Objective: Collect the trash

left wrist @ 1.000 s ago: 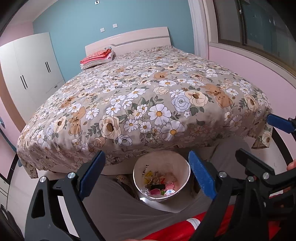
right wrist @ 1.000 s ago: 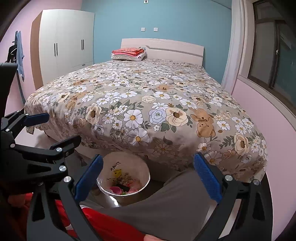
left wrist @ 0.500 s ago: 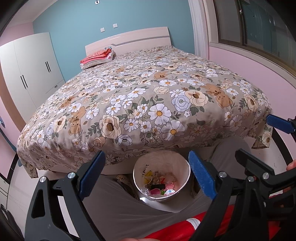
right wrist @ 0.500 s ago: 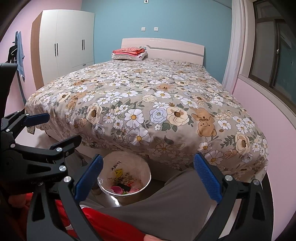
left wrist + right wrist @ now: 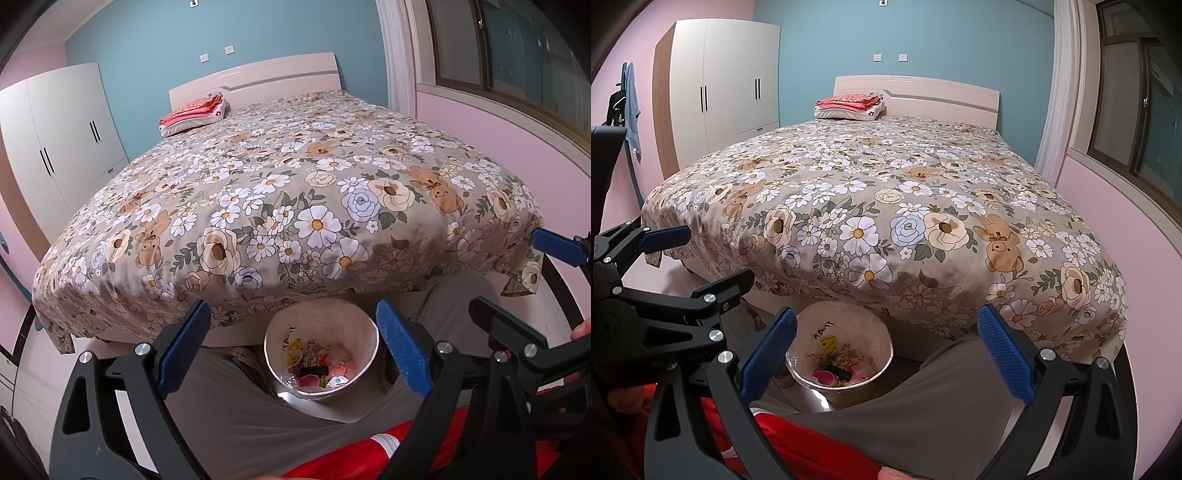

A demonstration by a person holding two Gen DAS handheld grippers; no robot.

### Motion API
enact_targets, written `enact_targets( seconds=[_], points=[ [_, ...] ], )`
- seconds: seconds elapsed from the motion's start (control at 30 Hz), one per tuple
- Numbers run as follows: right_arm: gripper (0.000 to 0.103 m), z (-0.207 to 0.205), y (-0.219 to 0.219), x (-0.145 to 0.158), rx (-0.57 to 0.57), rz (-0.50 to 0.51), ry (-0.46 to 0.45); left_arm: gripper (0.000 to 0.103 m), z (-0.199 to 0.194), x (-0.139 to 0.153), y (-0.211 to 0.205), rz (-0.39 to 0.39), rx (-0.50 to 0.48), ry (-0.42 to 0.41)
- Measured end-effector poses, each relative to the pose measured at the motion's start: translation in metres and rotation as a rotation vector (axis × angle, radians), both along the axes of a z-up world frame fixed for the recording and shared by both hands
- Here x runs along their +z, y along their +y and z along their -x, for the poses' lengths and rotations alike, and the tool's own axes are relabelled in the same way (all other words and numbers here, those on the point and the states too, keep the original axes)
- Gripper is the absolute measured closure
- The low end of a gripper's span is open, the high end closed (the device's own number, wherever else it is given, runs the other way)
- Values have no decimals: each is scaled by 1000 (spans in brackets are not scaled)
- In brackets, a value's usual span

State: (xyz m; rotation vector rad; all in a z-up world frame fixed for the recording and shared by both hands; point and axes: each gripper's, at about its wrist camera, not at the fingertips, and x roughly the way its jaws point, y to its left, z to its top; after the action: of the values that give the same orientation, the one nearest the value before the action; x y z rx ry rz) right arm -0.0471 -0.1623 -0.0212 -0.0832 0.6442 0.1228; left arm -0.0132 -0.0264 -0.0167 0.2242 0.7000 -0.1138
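Left gripper (image 5: 293, 328): black clamp frame with blue pads, jaws spread wide and holding nothing; it hangs over the person's grey-trousered legs (image 5: 236, 413), near the foot of the bed.
Right gripper (image 5: 886, 332): same build, jaws spread wide, nothing between them; it sits just right of the left one, whose frame shows at the left edge of the right wrist view.
Round white waste bin with plastic liner (image 5: 360, 332): stands on the floor between the person's knees, touching or just short of the bed's near edge; which, I cannot tell.
Trash (image 5: 321, 373): colourful wrappers and small pink pieces lie in the bin's bottom.
Bed with beige floral cover (image 5: 886, 192): fills the middle, far of the bin.
Folded red cloth on white pillow (image 5: 847, 103): far end, by the headboard.
White wardrobe (image 5: 727, 81): far left.
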Motion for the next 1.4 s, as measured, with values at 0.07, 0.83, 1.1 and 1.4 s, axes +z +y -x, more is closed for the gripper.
enact_targets(
  seconds=[0.07, 0.83, 1.1, 1.4],
  points=[
    [4, 0, 0, 0, 0, -1, 0, 14, 0, 0, 0, 1, 0, 2],
    [4, 1, 2, -1, 2, -3, 3, 14, 1, -2, -1, -4, 2, -4],
    [4, 2, 3, -1, 1, -3, 2, 14, 3, -2, -1, -9, 4, -9],
    [4, 1, 3, -1, 1, -5, 3, 14, 3, -2, -1, -9, 4, -11]
  ],
)
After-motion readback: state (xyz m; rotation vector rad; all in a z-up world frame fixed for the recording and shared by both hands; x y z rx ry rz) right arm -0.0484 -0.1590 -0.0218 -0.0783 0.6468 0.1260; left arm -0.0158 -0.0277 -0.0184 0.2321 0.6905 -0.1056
